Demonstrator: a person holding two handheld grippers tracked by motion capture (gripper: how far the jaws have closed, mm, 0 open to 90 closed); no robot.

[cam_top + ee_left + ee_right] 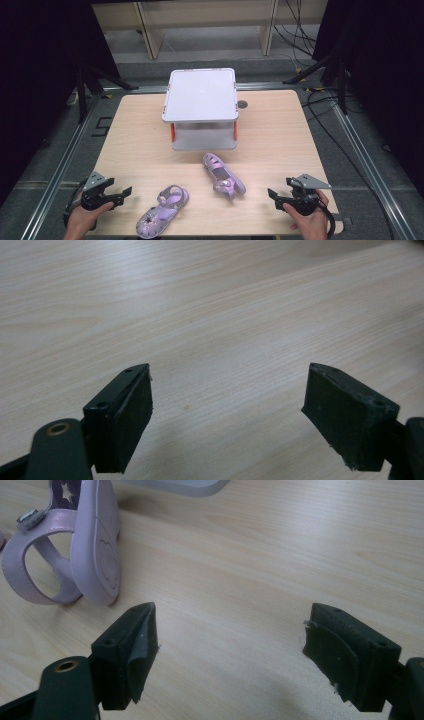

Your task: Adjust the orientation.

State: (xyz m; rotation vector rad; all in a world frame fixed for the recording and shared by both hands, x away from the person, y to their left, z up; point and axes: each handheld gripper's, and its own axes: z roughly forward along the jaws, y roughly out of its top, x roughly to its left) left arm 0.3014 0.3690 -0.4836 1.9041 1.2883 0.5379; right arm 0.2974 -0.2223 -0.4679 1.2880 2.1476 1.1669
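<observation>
The left gripper (122, 195) is held low over the near left corner of the bench (140, 130), its black jaws spread wide with nothing between them. In the left gripper view the left gripper (227, 400) is seen as two blocky, matt black pads with small screw holes, angled apart over bare pale wood grain. The right gripper (274, 196) is held at the near right corner, likewise spread wide and empty; a grey three-cornered plate is carried on its top. In the right gripper view the right gripper (230, 640) is shown with worn pad facings, slightly peeled at the edges, and only bench surface lies between the jaws.

Between the two grippers, two small lilac sandals are laid on the bench, apart from each other and touched by neither gripper. The left sandal (162, 205) lies near the front edge, its glossy plastic upper decorated with a flower at the toe. The right sandal (223, 176) lies farther in, nearer the right gripper; in the right gripper view the right sandal (75, 540) is seen on its side, with a smooth pearly sole, a looped ankle strap and a metal buckle.

Behind the sandals, at mid-bench, a white plastic box (201, 107) with a flat rectangular lid and orange side clips is set.
</observation>
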